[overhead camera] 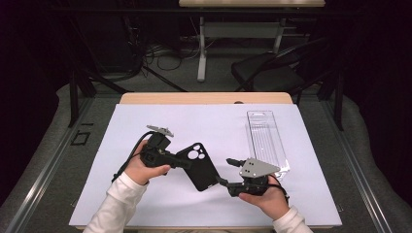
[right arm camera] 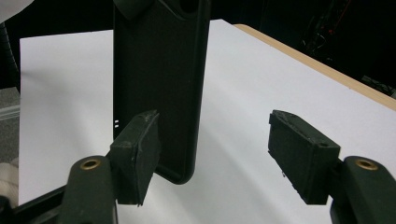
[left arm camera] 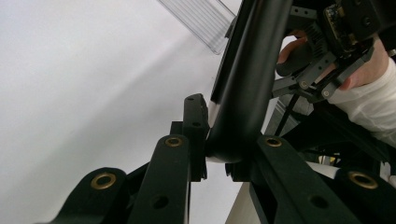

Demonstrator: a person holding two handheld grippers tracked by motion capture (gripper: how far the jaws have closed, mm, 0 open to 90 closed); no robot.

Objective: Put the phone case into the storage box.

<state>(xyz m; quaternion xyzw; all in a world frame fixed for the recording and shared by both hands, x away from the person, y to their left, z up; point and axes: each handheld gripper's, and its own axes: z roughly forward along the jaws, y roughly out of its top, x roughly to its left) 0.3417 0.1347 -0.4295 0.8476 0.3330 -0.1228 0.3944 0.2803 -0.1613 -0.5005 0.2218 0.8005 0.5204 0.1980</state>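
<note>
A black phone case (overhead camera: 199,167) with camera cut-outs is held above the white sheet, tilted. My left gripper (overhead camera: 186,163) is shut on its camera end; in the left gripper view its jaws (left arm camera: 219,151) pinch the case's edge (left arm camera: 247,79). My right gripper (overhead camera: 224,171) is open at the case's other end. In the right gripper view the case (right arm camera: 159,79) hangs between the jaws of the right gripper (right arm camera: 219,149), close beside the left pad (right arm camera: 137,156), with a wide gap to the right pad (right arm camera: 301,156). I cannot tell whether the case touches the left pad.
A clear plastic tray (overhead camera: 265,138) lies on the white sheet (overhead camera: 145,121) at the right, just beyond my right hand. The sheet covers a wooden table (overhead camera: 204,98). A chair (overhead camera: 272,73) and desk legs stand on the floor behind.
</note>
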